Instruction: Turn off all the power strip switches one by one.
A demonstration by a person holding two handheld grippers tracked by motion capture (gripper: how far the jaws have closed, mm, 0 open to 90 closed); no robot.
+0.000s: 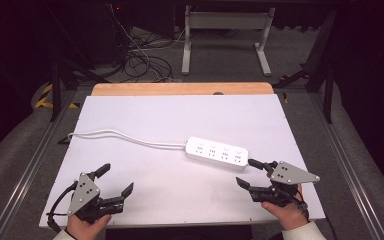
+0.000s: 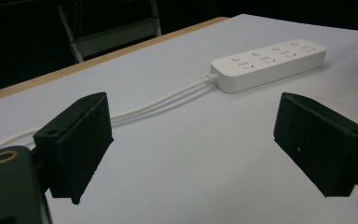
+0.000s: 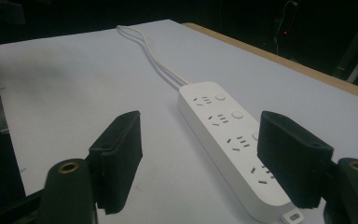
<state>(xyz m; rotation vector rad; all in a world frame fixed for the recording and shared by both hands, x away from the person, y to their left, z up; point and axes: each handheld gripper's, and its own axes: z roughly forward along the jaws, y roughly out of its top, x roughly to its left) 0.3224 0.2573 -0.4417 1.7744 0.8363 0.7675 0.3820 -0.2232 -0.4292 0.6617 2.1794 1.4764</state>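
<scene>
High view: both tools, left tool (image 1: 116, 179) and right tool (image 1: 250, 172), gape empty near power strip (image 1: 216, 153), cord (image 1: 125, 135) perhaps doubled.

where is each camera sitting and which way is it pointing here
High view: above the person's side, looking forward and down on the white-topped table; both hands show at the bottom, with the left gripper and right gripper, both open.
Left gripper view: rides the left gripper, low over the table, facing the white four-outlet power strip; its black fingers rise in front.
Right gripper view: rides the right gripper, looking along the strip's length from its near end.
Shared: all views show the strip and its white cable.
</scene>
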